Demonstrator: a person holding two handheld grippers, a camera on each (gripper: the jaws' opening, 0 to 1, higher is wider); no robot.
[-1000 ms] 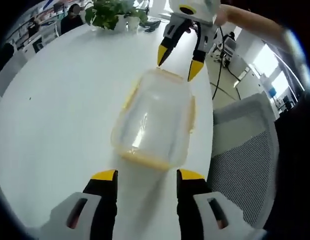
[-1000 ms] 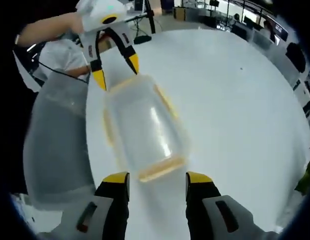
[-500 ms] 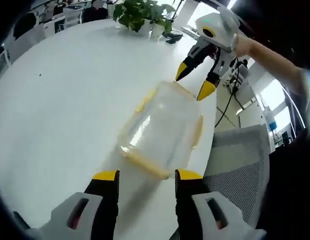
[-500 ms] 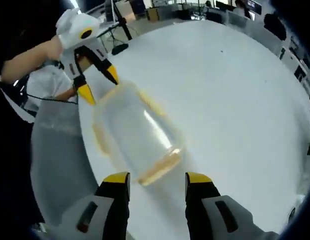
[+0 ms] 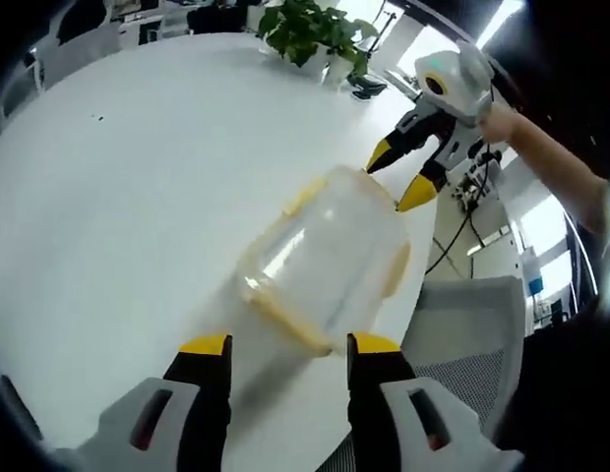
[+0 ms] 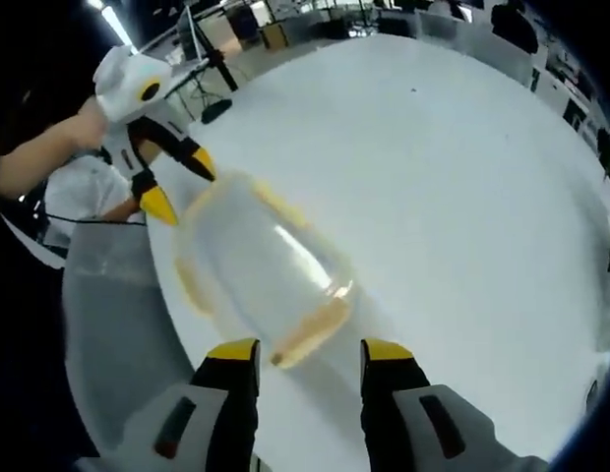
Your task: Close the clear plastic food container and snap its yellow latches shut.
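— Clear plastic, yellow latches: where did the container [image 5: 325, 261] sit?

— On the white table [image 5: 118, 187], near its edge by a grey mesh chair [image 5: 462, 324], lid on.

— And the left gripper [image 5: 285, 346]?

— It hovered just short of the container's near end, jaws apart, gripping nothing.

— The right gripper [image 6: 300, 351]?

— Likewise open and empty at the opposite end. From the left gripper view it reached in from the far side, tips angled down toward the container's rim, a bare forearm [image 5: 551, 172] stretched behind it.
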